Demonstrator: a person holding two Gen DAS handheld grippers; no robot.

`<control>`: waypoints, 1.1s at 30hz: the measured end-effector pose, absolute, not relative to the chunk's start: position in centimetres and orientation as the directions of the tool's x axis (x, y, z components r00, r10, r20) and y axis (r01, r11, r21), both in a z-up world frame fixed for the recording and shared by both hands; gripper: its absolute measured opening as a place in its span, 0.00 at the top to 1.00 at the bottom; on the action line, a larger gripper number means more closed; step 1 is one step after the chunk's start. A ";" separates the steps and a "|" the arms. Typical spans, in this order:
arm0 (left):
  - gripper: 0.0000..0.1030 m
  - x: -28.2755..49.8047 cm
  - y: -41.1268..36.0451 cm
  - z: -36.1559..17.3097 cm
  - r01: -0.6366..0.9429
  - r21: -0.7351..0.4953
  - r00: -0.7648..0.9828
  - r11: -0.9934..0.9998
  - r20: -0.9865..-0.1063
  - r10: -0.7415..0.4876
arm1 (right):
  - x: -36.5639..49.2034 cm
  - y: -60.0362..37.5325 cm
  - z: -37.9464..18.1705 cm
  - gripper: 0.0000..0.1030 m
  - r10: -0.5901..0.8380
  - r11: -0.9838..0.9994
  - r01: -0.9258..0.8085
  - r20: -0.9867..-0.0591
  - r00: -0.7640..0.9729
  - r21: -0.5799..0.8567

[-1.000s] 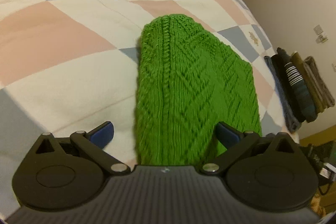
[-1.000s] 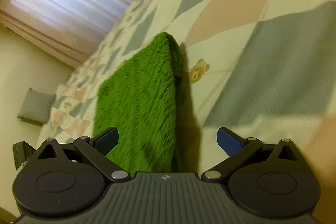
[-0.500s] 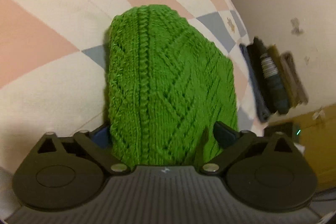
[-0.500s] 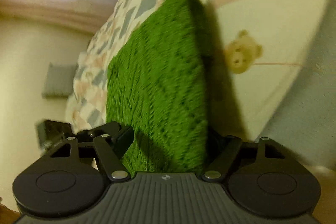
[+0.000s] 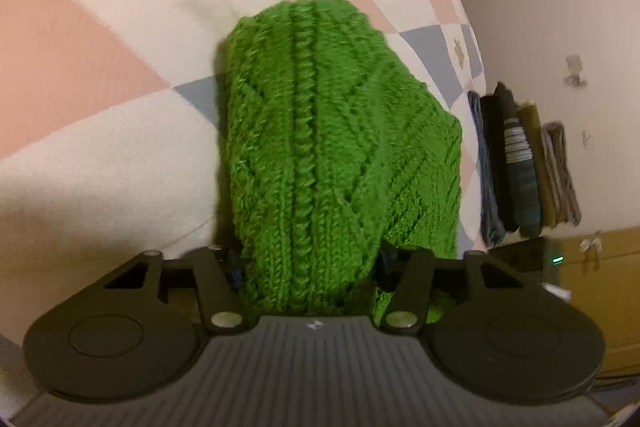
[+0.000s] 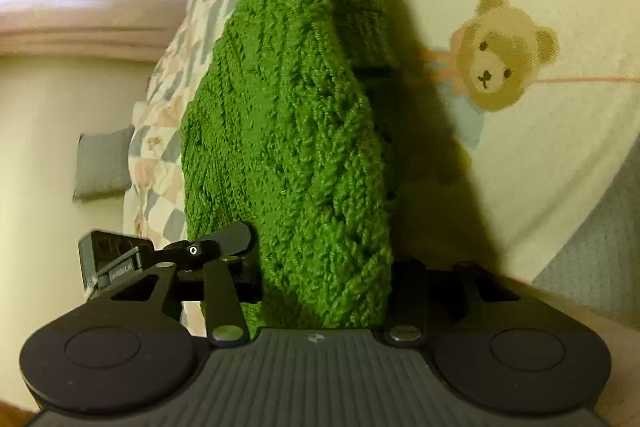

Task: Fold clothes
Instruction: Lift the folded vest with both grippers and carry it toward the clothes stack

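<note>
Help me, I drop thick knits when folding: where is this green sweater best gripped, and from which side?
Grip the near edge of the green sweater, as the left gripper and right gripper do: one at each near corner, coming in level from the bed's edge. The bulky layers probably need the jaws around the whole thickness.

Open quilt (image 5: 100, 155) lies left of the sweater (image 5: 328, 147); folded clothes (image 5: 524, 163) (stacked at the bed's edge) crowd its right.
</note>
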State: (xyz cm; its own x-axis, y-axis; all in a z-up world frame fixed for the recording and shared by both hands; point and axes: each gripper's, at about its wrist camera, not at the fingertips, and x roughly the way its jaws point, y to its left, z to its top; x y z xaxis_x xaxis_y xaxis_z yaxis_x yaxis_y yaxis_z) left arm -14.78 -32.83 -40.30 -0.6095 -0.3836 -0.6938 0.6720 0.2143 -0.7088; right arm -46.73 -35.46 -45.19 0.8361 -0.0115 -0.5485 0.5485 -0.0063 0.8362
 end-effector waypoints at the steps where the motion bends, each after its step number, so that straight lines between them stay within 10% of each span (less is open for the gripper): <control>1: 0.58 -15.0 -32.8 -39.5 0.676 -0.706 -0.610 0.213 -0.698 -0.376 | -46.7 -35.4 -44.2 0.63 -0.011 0.010 0.565 -0.565 0.825 0.825; 13: 0.60 -21.8 -35.3 -24.4 0.642 -0.761 -0.703 0.095 -0.634 -0.322 | -53.8 -33.4 -28.0 0.64 -0.141 0.001 0.615 -0.609 0.780 0.788; 33: 0.59 -59.8 -50.9 -13.5 0.468 -0.882 -0.732 0.051 -0.419 -0.537 | -88.6 -52.9 -6.9 0.64 -0.216 0.274 0.745 -0.716 0.664 0.608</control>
